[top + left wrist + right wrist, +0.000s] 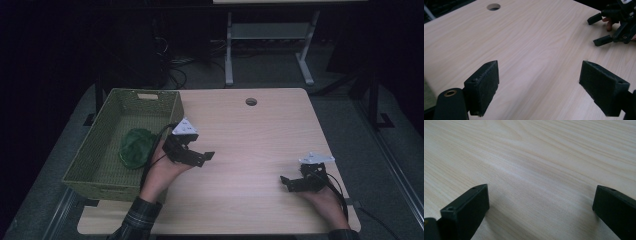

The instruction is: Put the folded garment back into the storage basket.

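Basket (107,165) at left table (250,145) edge, green cloth (136,147) bunched inside. Left gripper (207,157) just right of basket, jaws apart, empty. Right gripper (286,182) near right edge, jaws wide, empty.

One wooden surface (250,145) with one round hole (251,102). One woven green basket (100,160) at left, holding one green bundle (136,147). Two grippers: left gripper (207,157), right gripper (285,182).
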`<action>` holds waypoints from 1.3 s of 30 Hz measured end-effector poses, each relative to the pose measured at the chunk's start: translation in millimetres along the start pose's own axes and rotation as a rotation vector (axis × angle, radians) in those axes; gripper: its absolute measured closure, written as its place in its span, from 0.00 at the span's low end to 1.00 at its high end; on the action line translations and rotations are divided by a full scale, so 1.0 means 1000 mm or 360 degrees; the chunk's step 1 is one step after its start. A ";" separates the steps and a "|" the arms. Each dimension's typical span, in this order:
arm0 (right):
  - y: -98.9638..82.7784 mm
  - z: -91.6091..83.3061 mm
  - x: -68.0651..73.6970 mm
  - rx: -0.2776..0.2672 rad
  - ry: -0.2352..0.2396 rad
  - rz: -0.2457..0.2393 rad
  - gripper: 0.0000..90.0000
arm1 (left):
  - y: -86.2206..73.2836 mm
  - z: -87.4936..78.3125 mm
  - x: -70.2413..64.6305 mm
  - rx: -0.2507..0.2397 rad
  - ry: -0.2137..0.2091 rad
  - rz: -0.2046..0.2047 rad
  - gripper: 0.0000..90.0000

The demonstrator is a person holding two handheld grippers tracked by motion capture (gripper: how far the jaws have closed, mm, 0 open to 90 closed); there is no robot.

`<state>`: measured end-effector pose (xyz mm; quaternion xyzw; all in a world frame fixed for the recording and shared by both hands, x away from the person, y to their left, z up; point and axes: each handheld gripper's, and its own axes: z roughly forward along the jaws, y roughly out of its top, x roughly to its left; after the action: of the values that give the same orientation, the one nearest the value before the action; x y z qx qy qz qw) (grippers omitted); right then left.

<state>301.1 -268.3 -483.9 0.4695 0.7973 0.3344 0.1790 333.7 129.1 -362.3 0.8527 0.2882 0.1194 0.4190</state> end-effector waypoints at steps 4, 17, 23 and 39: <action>0.000 0.000 0.000 0.0000 0.0000 -0.0002 0.00 | -0.008 0.017 -0.009 0.0008 -0.0008 0.0007 0.17; 0.000 0.000 0.000 0.0001 0.0000 -0.0002 0.00 | -0.041 0.060 -0.020 0.0082 0.0025 0.0056 0.16; 0.000 0.000 0.000 0.0001 0.0000 -0.0003 0.00 | -0.053 0.075 -0.020 0.0120 0.0028 0.0037 0.16; 0.000 0.000 0.000 0.0001 0.0001 -0.0003 0.00 | -0.074 0.094 -0.019 0.0149 0.0067 0.0040 0.16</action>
<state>301.0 -268.3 -483.9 0.4685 0.7980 0.3341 0.1789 331.0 92.6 -478.3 0.8723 0.2916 0.1289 0.3708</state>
